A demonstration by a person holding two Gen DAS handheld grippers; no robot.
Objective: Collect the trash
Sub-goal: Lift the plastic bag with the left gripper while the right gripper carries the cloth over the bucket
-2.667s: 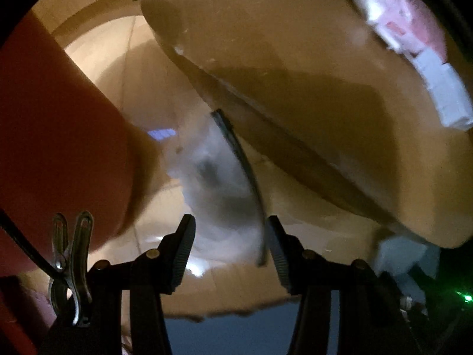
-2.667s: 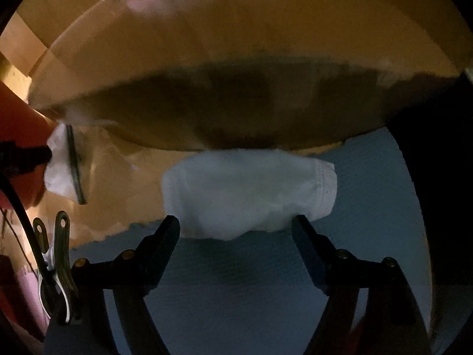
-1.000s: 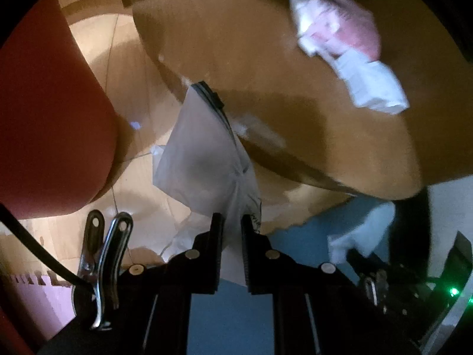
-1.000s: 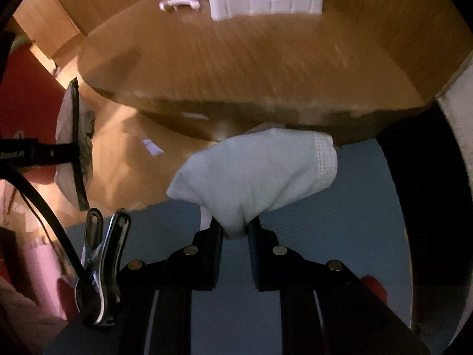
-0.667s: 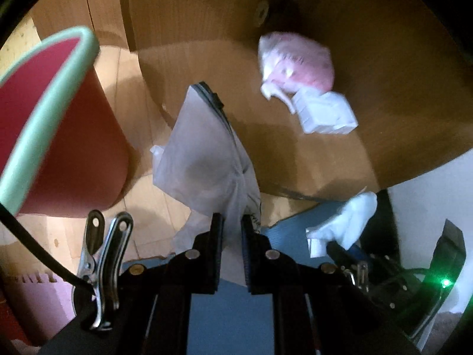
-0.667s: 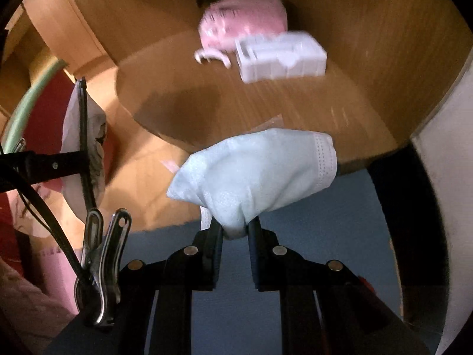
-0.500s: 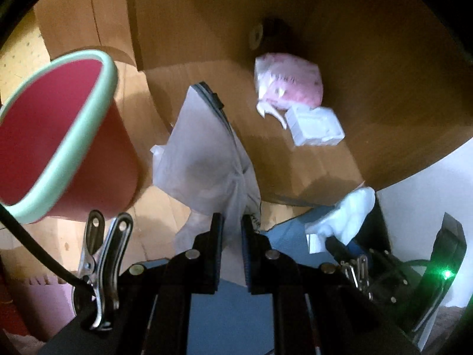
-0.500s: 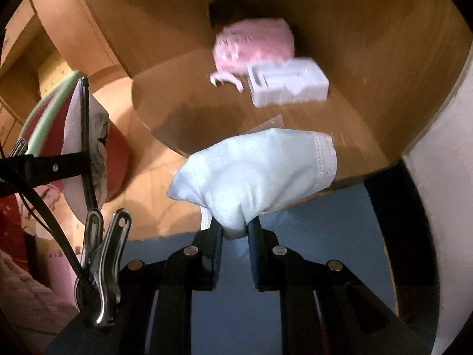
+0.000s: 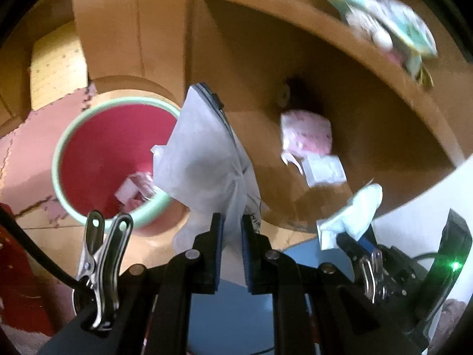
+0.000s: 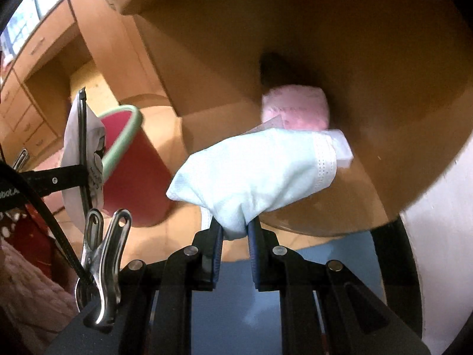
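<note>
Left wrist view: left tool (image 9: 230, 230) clamped on a white bag (image 9: 204, 159), held over the rim of the red bin (image 9: 97, 148). Right tool (image 10: 235, 232) clamped on a pale mask (image 10: 257, 171), raised before the bench (image 10: 325, 216) with its pink pack (image 10: 298, 111).

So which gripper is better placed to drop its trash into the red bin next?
Left. The left gripper, shut on the white zip pouch, sits beside the red green-rimmed bin; the right gripper, holding the pale blue face mask, is farther away.
</note>
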